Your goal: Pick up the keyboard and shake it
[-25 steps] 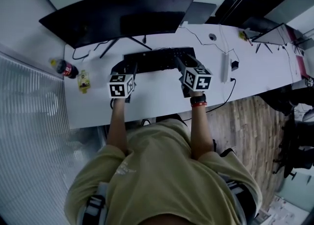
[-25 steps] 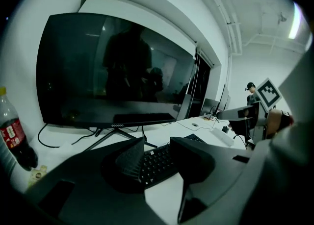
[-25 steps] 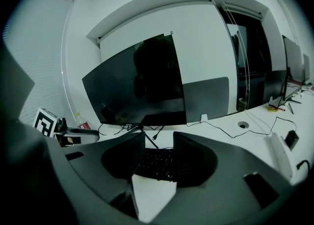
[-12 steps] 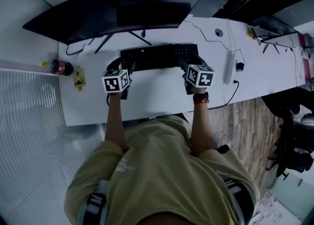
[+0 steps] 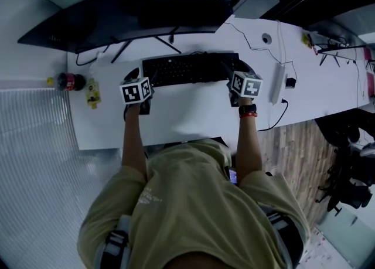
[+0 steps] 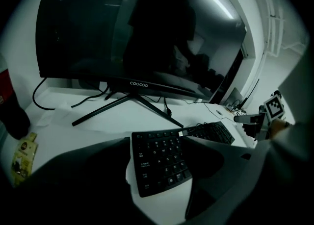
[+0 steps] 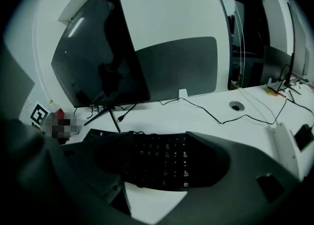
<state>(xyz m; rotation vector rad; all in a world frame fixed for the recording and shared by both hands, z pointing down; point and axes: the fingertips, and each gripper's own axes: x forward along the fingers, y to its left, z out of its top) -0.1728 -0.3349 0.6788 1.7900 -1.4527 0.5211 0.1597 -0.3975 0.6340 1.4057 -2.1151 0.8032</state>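
The head view looks steeply down from high above the desk and takes in its whole width. The left gripper view sits low and close at the near left, facing far-right. The right gripper view sits low at the near right, facing far-left. All three share the keyboard and monitor.

The keyboard is lying on the desk, just in front of the monitor. The left gripper is sitting at the keyboard's left end and the right gripper at its right end (each end is lying between jaws that have just been opening). Far left, a bottle is sitting near the desk edge, with a packet just beside it. A power strip is lying right of the keyboard, with a cable hole behind it.
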